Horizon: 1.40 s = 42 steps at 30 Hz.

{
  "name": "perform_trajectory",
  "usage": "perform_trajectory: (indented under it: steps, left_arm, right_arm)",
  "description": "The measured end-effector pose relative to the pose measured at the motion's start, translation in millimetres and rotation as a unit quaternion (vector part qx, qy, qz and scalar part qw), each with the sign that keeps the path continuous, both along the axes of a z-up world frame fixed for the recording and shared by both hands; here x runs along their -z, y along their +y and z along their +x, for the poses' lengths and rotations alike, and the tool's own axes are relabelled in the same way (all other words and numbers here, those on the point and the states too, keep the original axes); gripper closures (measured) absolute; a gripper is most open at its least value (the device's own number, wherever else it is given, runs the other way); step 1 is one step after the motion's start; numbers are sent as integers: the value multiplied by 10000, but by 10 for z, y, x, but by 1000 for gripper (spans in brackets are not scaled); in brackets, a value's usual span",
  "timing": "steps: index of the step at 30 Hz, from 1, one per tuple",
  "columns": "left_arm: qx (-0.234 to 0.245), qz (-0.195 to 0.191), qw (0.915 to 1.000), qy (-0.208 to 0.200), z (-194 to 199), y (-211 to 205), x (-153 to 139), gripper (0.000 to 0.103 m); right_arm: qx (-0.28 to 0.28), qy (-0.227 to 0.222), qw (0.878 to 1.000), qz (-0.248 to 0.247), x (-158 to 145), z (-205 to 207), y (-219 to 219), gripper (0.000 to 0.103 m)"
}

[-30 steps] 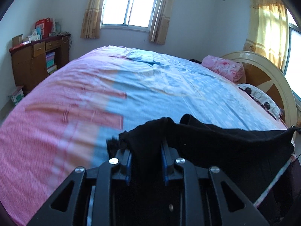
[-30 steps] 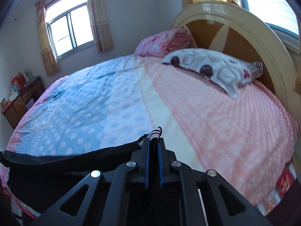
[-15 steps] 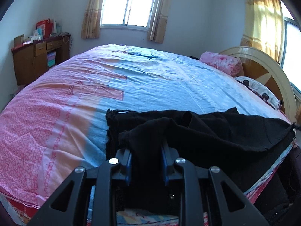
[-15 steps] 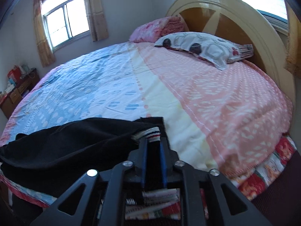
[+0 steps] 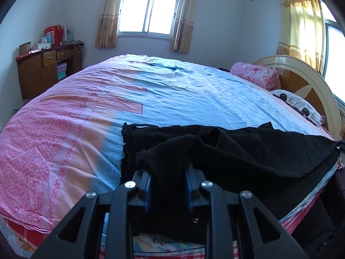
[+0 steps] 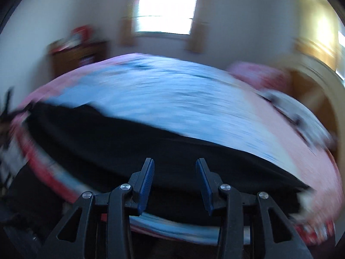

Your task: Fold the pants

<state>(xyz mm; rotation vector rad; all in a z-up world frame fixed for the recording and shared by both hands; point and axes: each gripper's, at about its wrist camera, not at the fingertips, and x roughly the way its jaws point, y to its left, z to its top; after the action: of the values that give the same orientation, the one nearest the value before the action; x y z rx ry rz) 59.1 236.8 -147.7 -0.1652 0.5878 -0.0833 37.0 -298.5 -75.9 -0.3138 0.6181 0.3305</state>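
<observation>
Black pants (image 5: 248,151) bunch between the left tool's (image 5: 167,172) pads.

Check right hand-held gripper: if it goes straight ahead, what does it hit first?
Likely the black pants on the bed. The right hand-held gripper has its jaws opening, nothing between them; blur leaves depth unclear.

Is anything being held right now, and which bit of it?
The left hand-held gripper pinches a bunched edge of the black cloth pants near one end. The right hand-held gripper holds nothing; its jaws are opening, empty.
</observation>
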Motion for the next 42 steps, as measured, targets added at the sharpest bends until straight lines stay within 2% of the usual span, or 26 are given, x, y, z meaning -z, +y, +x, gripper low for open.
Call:
perform_trajectory:
  steps: [3, 6, 9, 15, 20, 21, 22, 23, 25, 31, 35, 42]
  left_arm:
    - [4, -76, 10000, -7, -14, 8, 46, 77]
    - [8, -143, 9999, -48, -26, 23, 56, 77]
    - [19, -202, 9998, -92, -37, 35, 52, 77]
    - [-3, -284, 9995, -107, -53, 70, 44, 77]
    - [0, -273, 9996, -108, -51, 66, 36, 77]
    - [1, -282, 9995, -108, -49, 68, 30, 77]
    - [3, -280, 9995, -110, -47, 61, 27, 77]
    - [3, -274, 9996, -114, -46, 61, 24, 77]
    - [36, -234, 9996, -134, -52, 56, 7, 77]
    - [244, 121, 9991, -322, -152, 7, -88, 77]
    - [447, 112, 9981, -404, -205, 25, -90, 77]
    - [600, -39, 9978, -292, -245, 132, 116, 72]
  right_arm:
    - [-705, 86, 9968, -373, 260, 58, 664, 61]
    - [-922, 378, 9944, -364, 476, 182, 1013, 61]
    - [-999, 534, 9916, -631, 693, 272, 1206, 61]
    - [-900, 750, 9893, -865, 897, 419, 1237, 61]
    - [-852, 629, 9889, -1047, 989, 510, 1260, 61]
    - [-837, 704, 9898, -917, 984, 533, 1240, 63]
    - [-855, 785, 9901, -787, 974, 550, 1223, 79]
    - [-851, 781, 9908, -710, 961, 556, 1198, 86]
    - [-825, 669, 9921, -674, 920, 525, 1180, 92]
    - [-941, 475, 9928, -563, 675, 246, 1103, 96]
    - [-1062, 428, 9912, -668, 575, 71, 1072, 96]
    - [-1241, 878, 9847, -853, 879, 189, 1132, 96]
